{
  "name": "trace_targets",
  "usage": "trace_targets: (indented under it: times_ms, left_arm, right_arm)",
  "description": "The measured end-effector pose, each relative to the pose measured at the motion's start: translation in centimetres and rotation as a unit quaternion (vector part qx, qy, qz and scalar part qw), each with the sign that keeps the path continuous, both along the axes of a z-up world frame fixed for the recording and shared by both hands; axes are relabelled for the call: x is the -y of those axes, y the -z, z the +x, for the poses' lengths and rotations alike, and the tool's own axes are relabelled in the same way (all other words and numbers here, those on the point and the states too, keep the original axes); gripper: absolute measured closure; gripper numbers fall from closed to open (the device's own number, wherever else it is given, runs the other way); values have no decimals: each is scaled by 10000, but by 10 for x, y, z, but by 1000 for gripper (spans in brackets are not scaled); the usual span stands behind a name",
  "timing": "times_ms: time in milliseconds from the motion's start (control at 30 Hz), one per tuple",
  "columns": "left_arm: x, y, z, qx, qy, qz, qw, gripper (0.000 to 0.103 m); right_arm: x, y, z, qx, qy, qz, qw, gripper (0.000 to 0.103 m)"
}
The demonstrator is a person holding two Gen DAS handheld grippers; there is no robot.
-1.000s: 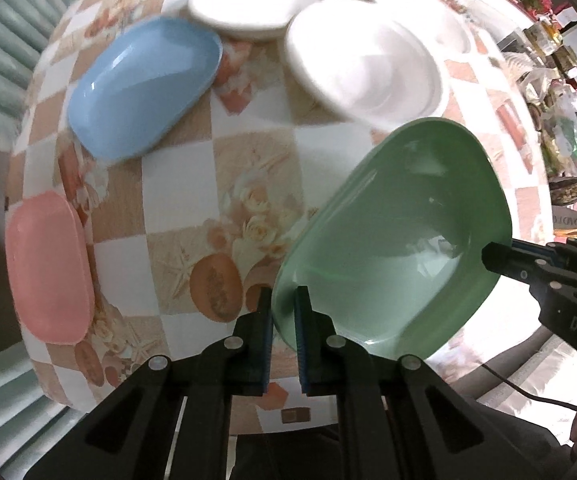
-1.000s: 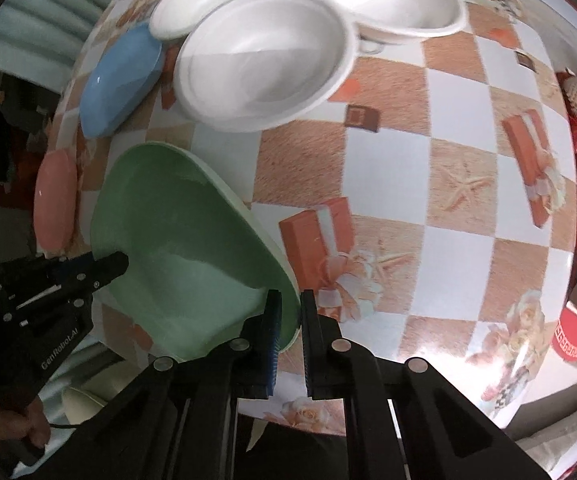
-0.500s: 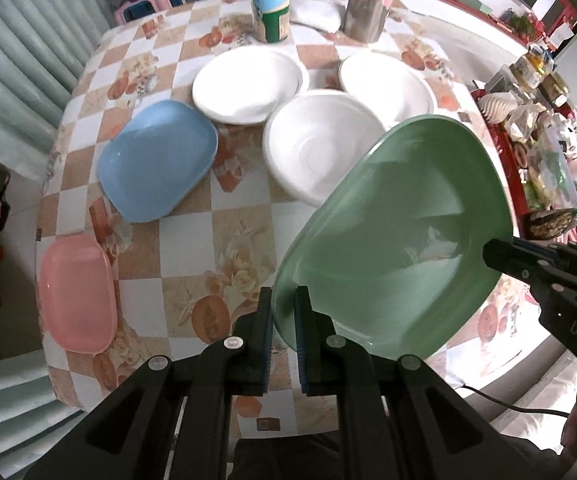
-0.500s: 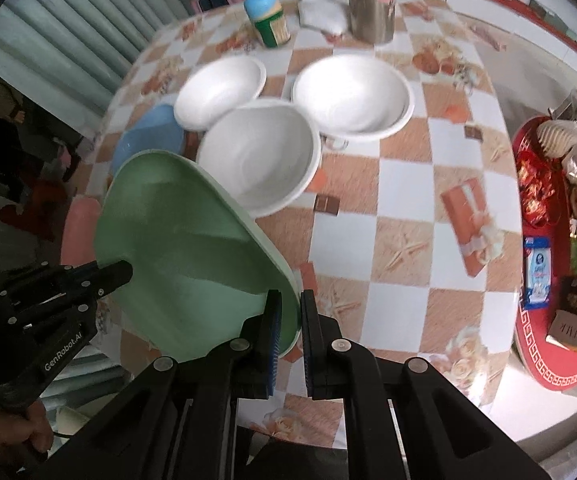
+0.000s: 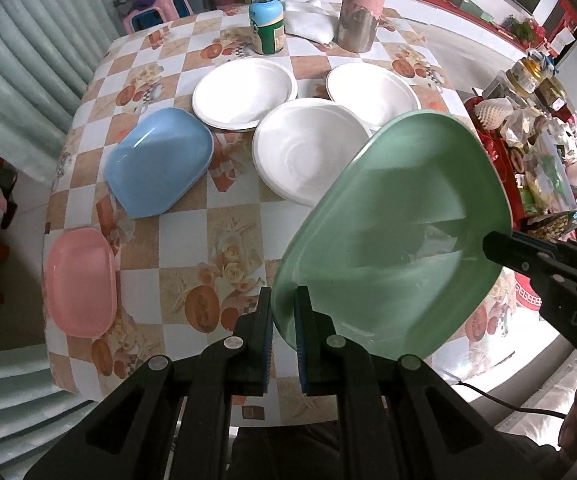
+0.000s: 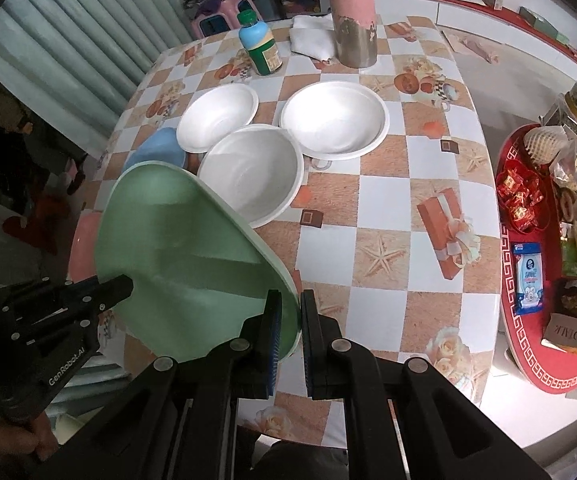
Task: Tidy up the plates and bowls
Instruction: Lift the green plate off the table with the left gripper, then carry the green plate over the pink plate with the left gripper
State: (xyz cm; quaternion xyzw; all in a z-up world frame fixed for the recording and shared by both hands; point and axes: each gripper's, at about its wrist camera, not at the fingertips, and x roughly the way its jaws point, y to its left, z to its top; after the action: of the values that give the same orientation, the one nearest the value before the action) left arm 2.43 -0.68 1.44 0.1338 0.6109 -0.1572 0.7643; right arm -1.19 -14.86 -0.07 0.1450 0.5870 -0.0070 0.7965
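Jaws pinch green plate (image 5: 400,232) above checkered floral tablecloth (image 6: 372,208).

I see a pale green plate (image 5: 392,240), a blue plate (image 5: 160,166), a pink plate (image 5: 80,282) and three white bowls (image 5: 308,152). My counter (image 6: 388,216) wears orange-and-white checks with starfish and roses.

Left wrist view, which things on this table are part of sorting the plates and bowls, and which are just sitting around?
Part of the job:
green plate, gripped by both grippers
blue plate
pink plate
three white bowls

Just lying about:
green-capped bottle
pink metal flask
white cloth
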Motion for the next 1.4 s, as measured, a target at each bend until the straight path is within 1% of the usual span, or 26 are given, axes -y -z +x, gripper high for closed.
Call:
trace_targets:
  times_ms: [300,467,567,767,1167,1400]
  left_arm:
    - [-14,-7,-9,77,-160,158,9997,92]
    - [-21,-9,-4,111,-258,132,9995,92]
    - [-19,-9,4,130,-154,75,9998,92]
    - [-28,-8,19,129,19,20,9999,92]
    - [-74,4,46,-148,-43,-135,9998,92]
    - [-100,8,58,-200,-128,-147,9996,91]
  right_arm:
    - [-9,-5,-3,161,-91,103,9998,92]
    - [-21,-4,2,151,-302,100,9994,92]
    - [-23,-7,5,200,-369,11,9991,92]
    - [-24,-10,19,178,-213,-124,9995,92]
    - [-73,-5,44,-101,-372,-395,9985,92]
    - [-100,-3,60,-199,-473,-499,9974,92]
